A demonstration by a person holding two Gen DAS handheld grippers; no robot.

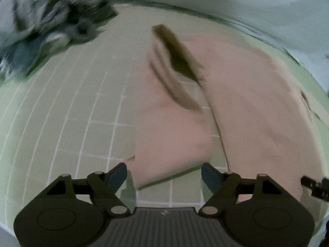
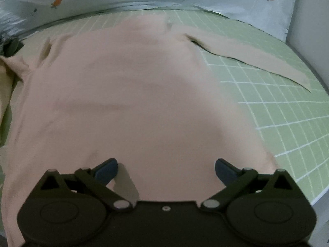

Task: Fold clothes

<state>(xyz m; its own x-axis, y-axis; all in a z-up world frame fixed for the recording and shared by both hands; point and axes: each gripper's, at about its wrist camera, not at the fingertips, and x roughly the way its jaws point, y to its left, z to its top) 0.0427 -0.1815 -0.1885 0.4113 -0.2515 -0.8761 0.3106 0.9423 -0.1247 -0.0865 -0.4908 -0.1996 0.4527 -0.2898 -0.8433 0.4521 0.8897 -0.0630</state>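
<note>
pink shirt (image 2: 133, 94) lay flat on the green gridded sheet (image 2: 287, 123), bare sheet beside its sleeve edge; left claw (image 1: 164, 177) and right claw (image 2: 166, 170) hovered over the shirt, both spread wide, gripping nothing.

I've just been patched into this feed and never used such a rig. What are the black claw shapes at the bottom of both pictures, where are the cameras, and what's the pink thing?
Each picture comes from a camera mounted on a handheld two-finger gripper, looking forward along its fingers. The black shapes are the grippers themselves: the left gripper and the right gripper. Both are open and hold nothing. The pink thing is a long-sleeved top spread on a green checked sheet. The left view looks over one sleeve, the right view over the body. A pale carrot-print fabric lies behind, and a blurred grey patterned heap sits far left.
</note>
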